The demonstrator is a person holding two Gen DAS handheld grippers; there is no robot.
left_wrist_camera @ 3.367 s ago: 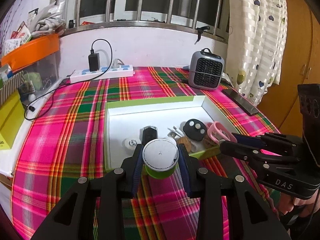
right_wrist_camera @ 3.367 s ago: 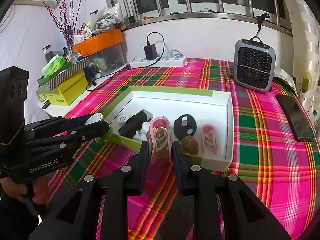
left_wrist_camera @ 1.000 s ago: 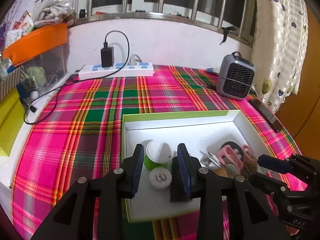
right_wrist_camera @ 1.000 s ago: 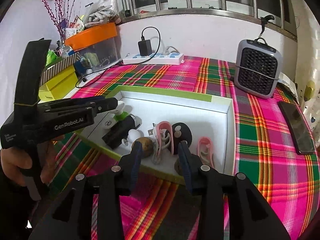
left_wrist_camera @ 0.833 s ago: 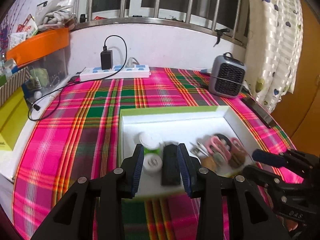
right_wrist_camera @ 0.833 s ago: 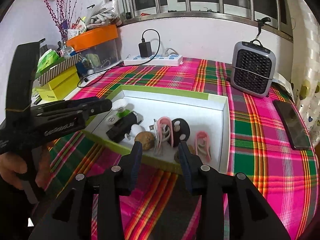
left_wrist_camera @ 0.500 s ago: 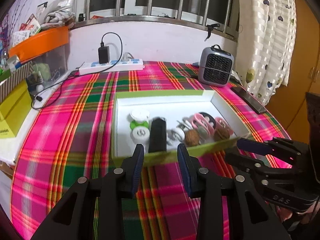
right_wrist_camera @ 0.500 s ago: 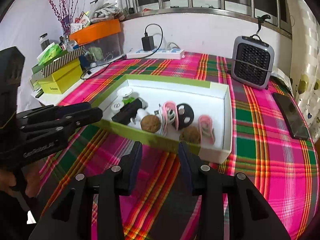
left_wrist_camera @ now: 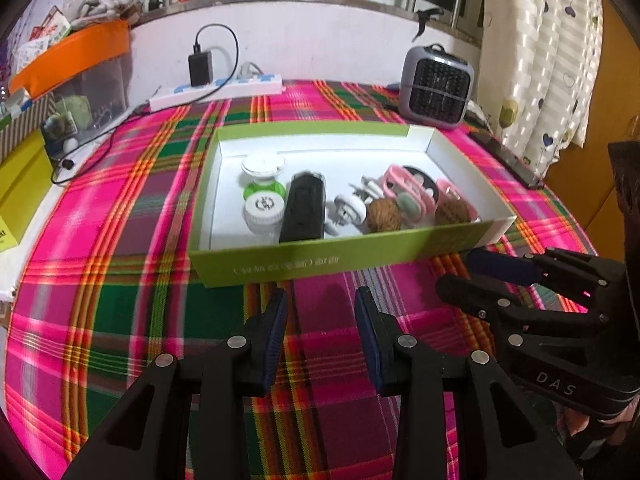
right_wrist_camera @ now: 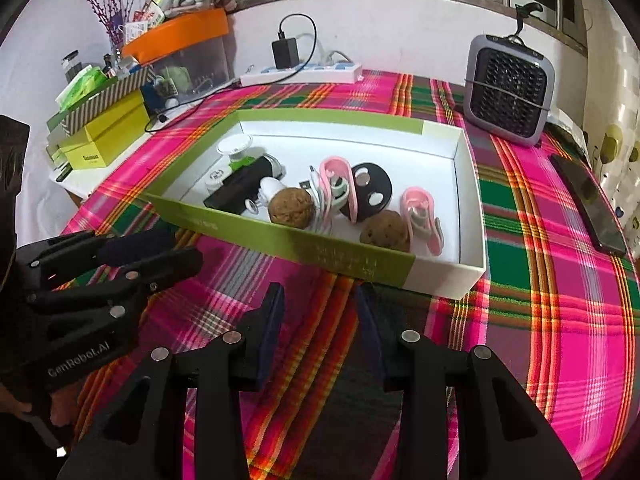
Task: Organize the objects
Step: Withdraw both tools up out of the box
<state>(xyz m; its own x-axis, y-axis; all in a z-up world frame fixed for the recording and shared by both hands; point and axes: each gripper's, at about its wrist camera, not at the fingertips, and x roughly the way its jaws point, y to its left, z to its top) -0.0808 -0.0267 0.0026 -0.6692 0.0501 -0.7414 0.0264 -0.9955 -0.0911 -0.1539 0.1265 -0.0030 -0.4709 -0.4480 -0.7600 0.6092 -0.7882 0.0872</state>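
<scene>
My left tool [left_wrist_camera: 320, 312] hangs over the plaid cloth of the counter [left_wrist_camera: 120, 208], short of the box's green front wall; its jaws stand apart with nothing between them. My right tool [right_wrist_camera: 320, 308] is in the same condition: jaws parted, empty, just short of the same wall. In the left view it shows at the right edge [left_wrist_camera: 480, 276], also empty.

The tray box [left_wrist_camera: 320, 260] holds all the small items. From the left end: a green-based white-capped container [left_wrist_camera: 262, 172], a round white cap [left_wrist_camera: 264, 206] just in front of it, and a black rectangular device [left_wrist_camera: 304, 208] beside both. Next come a white plug [left_wrist_camera: 350, 210], a brown walnut [left_wrist_camera: 384, 214], a pink clip [right_wrist_camera: 338, 184] against a black disc [right_wrist_camera: 372, 192], a second walnut [right_wrist_camera: 384, 232] and a second pink clip [right_wrist_camera: 420, 208].

Behind the box stand a grey fan heater [right_wrist_camera: 508, 88] and a white power strip [left_wrist_camera: 216, 90]. A dark phone [right_wrist_camera: 588, 200] lies at the counter's right edge.
</scene>
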